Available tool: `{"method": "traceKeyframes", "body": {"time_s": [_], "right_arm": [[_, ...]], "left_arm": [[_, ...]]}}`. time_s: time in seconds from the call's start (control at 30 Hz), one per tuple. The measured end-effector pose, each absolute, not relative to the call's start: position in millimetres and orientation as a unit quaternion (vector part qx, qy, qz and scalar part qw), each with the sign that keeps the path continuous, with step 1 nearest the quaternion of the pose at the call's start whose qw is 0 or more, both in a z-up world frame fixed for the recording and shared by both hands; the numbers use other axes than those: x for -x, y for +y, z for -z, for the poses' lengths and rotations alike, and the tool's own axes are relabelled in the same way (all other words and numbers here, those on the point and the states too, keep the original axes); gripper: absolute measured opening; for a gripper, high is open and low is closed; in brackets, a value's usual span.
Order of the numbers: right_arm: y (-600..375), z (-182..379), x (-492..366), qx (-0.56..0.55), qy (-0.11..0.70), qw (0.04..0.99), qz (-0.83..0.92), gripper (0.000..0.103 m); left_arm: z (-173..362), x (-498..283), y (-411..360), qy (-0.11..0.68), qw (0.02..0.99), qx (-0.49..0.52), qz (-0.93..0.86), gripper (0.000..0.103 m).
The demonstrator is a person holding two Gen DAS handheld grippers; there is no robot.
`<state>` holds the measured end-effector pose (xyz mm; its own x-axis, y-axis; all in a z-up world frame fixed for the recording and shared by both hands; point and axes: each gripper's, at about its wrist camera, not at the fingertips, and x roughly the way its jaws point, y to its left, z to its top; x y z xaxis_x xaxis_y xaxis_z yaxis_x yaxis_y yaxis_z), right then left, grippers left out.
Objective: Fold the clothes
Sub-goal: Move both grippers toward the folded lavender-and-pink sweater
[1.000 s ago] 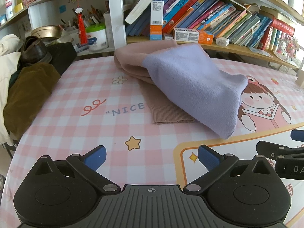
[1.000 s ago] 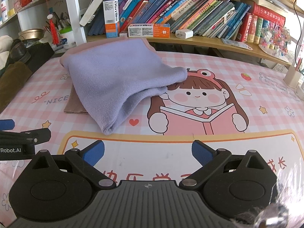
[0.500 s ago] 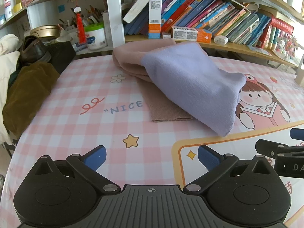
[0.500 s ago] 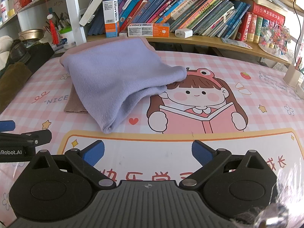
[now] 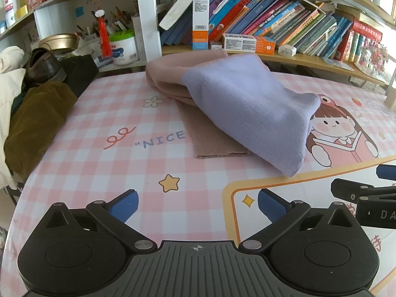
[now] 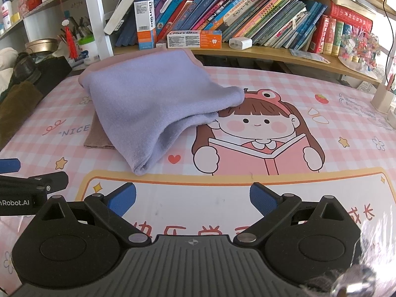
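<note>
Both the left gripper (image 5: 196,204) and right gripper (image 6: 192,198) are hovering spread wide, gripping nothing; the folded lilac garment (image 5: 250,104) is lying ahead, untouched.

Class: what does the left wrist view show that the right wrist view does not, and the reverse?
Only the left view shows the star ahead of the open left tongs. Only the right view shows the red heart and the whole cartoon girl, beyond the open right tongs. Both show the lilac cloth on the tan garment.
</note>
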<state>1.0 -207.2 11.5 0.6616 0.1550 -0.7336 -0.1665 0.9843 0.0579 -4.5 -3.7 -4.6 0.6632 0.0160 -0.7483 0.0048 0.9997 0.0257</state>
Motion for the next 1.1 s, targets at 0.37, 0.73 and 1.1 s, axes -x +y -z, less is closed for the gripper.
{"method": "traceKeyframes", "body": {"time_s": [0.37, 0.73, 1.1], "right_arm": [[-210, -11, -4, 0.010, 0.403, 0.909, -0.103, 0.099], [-230, -16, -9, 0.023, 0.400, 0.905, -0.141, 0.099], [-264, -19, -16, 0.036, 0.398, 0.897, -0.187, 0.099]], "left_arm": [[3, 6, -7, 0.413, 0.910, -0.006, -0.014, 0.103], [-4, 16, -22, 0.405, 0.912, 0.034, -0.051, 0.103], [-8, 25, -56, 0.398, 0.910, 0.038, -0.106, 0.103]]}}
